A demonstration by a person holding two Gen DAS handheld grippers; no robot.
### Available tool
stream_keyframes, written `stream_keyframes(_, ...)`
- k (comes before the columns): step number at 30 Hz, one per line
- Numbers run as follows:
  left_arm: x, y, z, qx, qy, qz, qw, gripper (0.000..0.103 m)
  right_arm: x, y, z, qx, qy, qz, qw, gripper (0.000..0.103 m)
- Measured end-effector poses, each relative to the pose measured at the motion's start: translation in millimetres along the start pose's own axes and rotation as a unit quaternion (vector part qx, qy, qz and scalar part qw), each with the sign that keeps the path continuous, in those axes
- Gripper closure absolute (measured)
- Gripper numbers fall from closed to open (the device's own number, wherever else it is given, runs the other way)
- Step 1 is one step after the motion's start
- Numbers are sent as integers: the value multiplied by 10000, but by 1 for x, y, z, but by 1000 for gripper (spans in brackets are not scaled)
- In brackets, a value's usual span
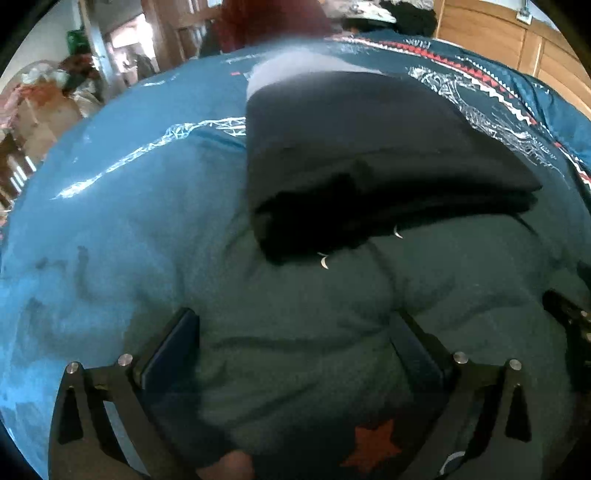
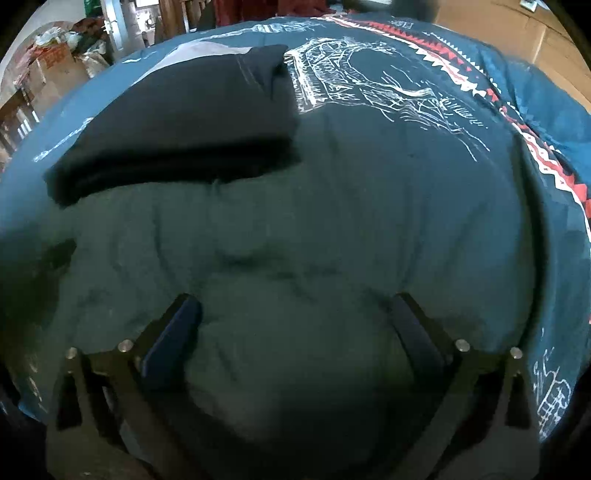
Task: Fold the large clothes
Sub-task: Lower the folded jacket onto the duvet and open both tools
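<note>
Both grippers tilted bedward (jaws wide)

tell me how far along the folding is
Done: a dark garment lies folded into a flat stack on the blue patterned bedspread. In hand: nothing; the left tongs and right tongs are open over bare bedspread. Left: no unfolded clothes show here.

A lived-in bedroom in a home.

A bed (image 1: 122,206) fills both views under a teal quilted cover printed with white line drawings and a red-and-white zigzag band (image 2: 461,74). Behind it stand light wooden cabinet panels (image 1: 491,33). At the far left, cardboard boxes (image 2: 55,74) and heaped household clutter (image 1: 44,85) stand beside a doorway (image 1: 125,48); a folded dark garment (image 1: 369,155) lies on the bed.
</note>
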State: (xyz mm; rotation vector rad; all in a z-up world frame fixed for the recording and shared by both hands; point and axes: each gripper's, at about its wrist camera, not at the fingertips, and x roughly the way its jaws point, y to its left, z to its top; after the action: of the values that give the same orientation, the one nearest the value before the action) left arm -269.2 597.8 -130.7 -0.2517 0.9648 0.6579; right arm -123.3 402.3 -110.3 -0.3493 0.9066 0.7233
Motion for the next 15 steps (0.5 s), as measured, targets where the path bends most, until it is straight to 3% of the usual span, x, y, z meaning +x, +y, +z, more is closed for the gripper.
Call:
stream_keyframes(7,8,-2,-1,-383,-61,44,9992,0,8,-5,-2,177,-102,25,9998,0)
stream_keyframes(15,9,-4,-2,-398,-127,58,9991,0,13,-2,-1,197,-143,-108,9996,0)
